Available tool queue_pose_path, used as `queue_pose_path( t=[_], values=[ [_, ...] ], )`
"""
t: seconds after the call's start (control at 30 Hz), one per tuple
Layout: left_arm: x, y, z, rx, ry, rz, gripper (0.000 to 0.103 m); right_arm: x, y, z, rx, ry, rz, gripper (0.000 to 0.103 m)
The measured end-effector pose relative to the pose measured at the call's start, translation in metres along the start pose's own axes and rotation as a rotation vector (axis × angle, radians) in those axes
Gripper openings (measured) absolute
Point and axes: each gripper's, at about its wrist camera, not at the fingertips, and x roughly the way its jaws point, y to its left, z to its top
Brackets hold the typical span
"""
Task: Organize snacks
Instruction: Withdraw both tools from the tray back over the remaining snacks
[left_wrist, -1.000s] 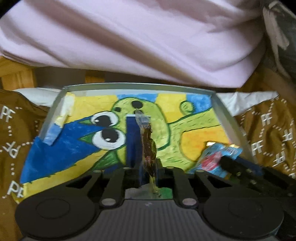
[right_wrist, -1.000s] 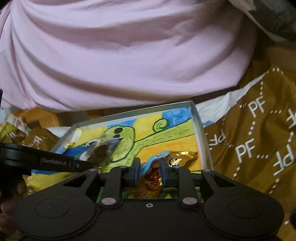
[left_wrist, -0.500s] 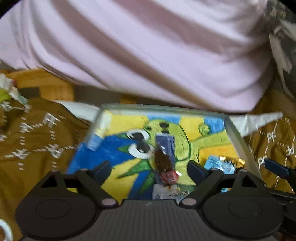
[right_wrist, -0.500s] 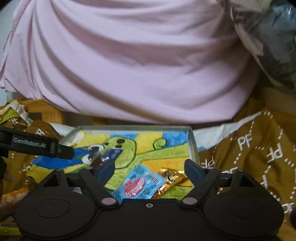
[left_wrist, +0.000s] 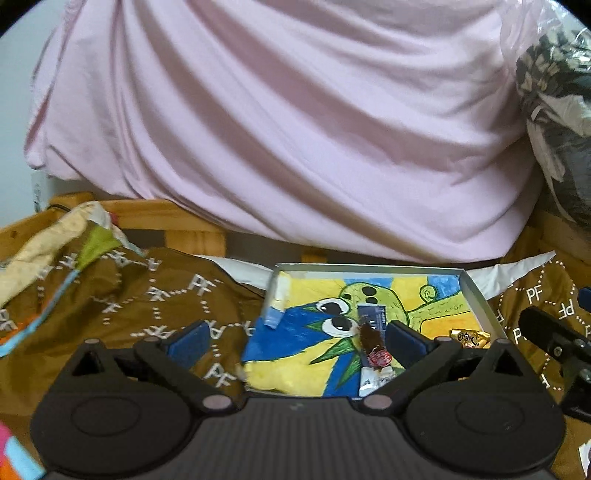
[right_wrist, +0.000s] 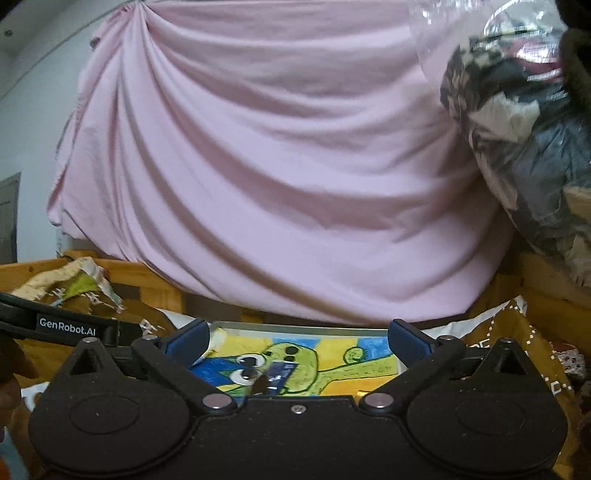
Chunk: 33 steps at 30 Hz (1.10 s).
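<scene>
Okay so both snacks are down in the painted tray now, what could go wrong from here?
The tray sits on rumpled brown cloth, so a nudge could tip it. The dark snack lies beside the open left hand-held gripper, whose fingers might drag it while moving. The gold wrapper lies close to the tray's right wall.

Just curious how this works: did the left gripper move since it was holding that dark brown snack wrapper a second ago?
Yes. The left gripper opened and drew back from the cartoon-painted tray, leaving the dark brown snack wrapper lying inside.
</scene>
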Motion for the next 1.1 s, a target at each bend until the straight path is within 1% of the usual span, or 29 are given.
queue_pose_path(
  t=[0.17,0.3,0.5,0.6,0.7,0.87,1.1],
  values=[
    [-0.034,0.017,-0.007,-0.012,-0.021,0.012,0.103,-0.036,0.014,-0.003,0.001,-0.01,0.003,0.102],
    [-0.058,0.03,-0.016,-0.009,-0.026,0.003,0.103,-0.059,0.023,-0.008,-0.008,-0.005,0.001,0.102],
    [-0.08,0.047,-0.034,0.014,-0.003,-0.016,0.103,-0.084,0.036,-0.022,-0.004,0.041,0.01,0.102],
    [-0.085,0.054,-0.046,0.029,0.015,-0.027,0.103,-0.092,0.042,-0.032,-0.006,0.089,0.015,0.102],
    [-0.086,0.06,-0.058,0.022,0.039,-0.042,0.103,-0.099,0.047,-0.043,-0.016,0.14,0.02,0.102],
    [-0.087,0.065,-0.079,0.033,0.08,-0.058,0.103,-0.107,0.055,-0.062,-0.026,0.24,0.023,0.102],
    [-0.081,0.069,-0.102,0.068,0.136,-0.053,0.103,-0.098,0.064,-0.081,-0.046,0.363,0.032,0.102]
  ],
)
